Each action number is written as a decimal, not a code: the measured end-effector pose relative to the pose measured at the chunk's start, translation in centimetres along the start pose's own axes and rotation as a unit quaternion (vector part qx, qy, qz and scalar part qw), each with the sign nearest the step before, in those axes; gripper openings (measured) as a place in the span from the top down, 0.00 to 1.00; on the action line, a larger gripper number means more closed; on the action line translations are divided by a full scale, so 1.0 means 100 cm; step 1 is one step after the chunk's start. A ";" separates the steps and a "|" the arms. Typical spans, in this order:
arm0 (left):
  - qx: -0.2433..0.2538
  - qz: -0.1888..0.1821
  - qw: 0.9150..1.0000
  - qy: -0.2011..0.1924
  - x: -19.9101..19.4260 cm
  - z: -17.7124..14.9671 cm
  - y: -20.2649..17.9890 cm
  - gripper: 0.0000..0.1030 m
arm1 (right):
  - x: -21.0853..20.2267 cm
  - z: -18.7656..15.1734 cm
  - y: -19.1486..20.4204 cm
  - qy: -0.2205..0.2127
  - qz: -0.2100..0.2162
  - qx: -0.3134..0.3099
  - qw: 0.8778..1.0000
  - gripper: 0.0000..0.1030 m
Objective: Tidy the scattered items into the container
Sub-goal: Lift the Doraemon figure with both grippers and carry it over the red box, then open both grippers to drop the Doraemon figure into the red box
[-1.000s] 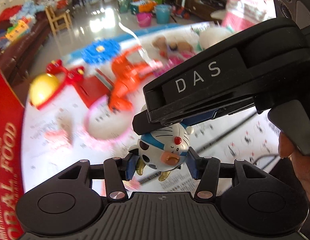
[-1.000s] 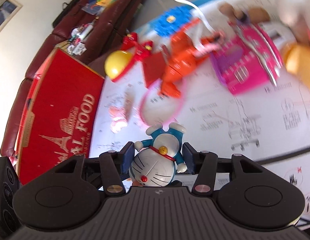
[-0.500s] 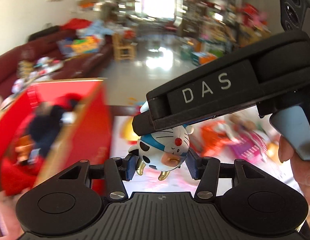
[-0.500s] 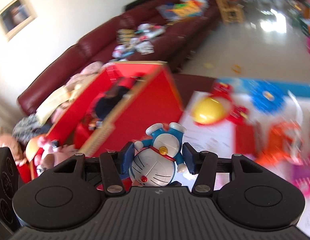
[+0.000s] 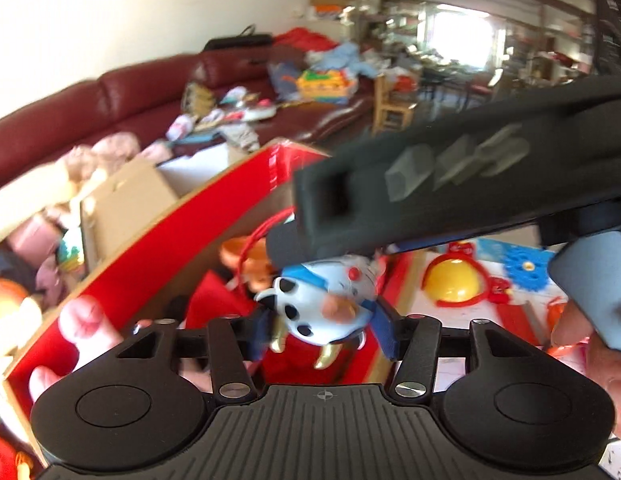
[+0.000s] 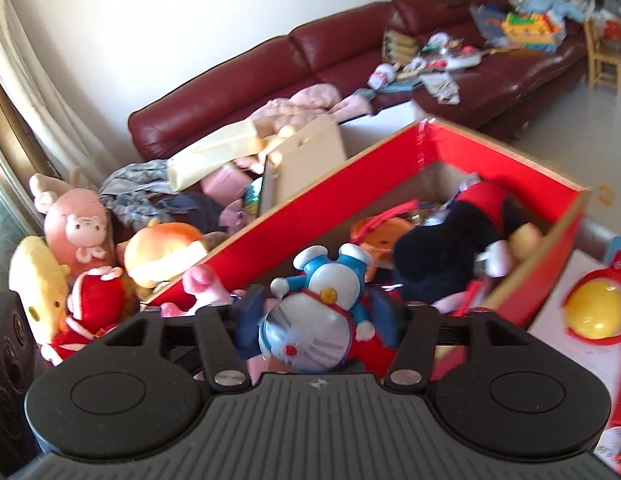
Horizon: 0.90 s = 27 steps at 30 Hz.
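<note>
A blue-and-white robot-cat figure [image 5: 326, 304] [image 6: 310, 332] hangs upside down over the open red cardboard box [image 5: 170, 240] [image 6: 310, 200]. It sits between the blue pads of both grippers and looks blurred. My left gripper [image 5: 322, 334] has its jaws opening, the pads just off the figure's sides. My right gripper [image 6: 316, 326] is opening too, with a gap showing beside the figure. In the left wrist view the right gripper's black housing [image 5: 450, 200] crosses above the toy. A black-and-red plush mouse [image 6: 450, 240] and an orange plush [image 6: 374, 232] lie in the box.
A maroon sofa [image 6: 350, 48] strewn with clutter runs behind the box. Plush toys [image 6: 78, 224] and a plain cardboard box [image 6: 306, 160] crowd its left side. On the white mat to the right lie a yellow dome toy [image 5: 450, 284] [image 6: 594, 308] and a blue gear [image 5: 526, 268].
Both grippers swung left and up from the toy-strewn mat to above the red box, carrying the figure. Their jaws have now spread and the figure has loosened between them.
</note>
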<state>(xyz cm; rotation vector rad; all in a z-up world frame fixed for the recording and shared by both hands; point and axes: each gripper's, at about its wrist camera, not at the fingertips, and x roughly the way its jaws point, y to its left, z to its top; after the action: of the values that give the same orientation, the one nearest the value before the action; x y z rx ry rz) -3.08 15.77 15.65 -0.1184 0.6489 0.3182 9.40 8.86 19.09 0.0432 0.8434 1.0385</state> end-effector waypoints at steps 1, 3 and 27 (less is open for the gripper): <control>-0.010 0.007 1.000 0.005 0.001 0.000 0.004 0.14 | -0.001 -0.001 -0.003 -0.007 -0.005 0.012 1.000 0.08; -0.025 0.015 1.000 0.004 0.000 -0.002 0.009 0.04 | -0.003 -0.003 -0.010 -0.005 -0.007 0.028 1.000 0.08; 0.002 -0.013 1.000 0.016 0.020 0.000 -0.020 0.01 | -0.041 -0.022 -0.046 -0.001 -0.022 0.072 0.997 0.07</control>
<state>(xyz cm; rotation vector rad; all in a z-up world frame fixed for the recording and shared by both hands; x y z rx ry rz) -0.92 14.36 14.46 -0.1291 0.6798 0.2911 10.45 2.45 18.11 0.1455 0.9125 0.9346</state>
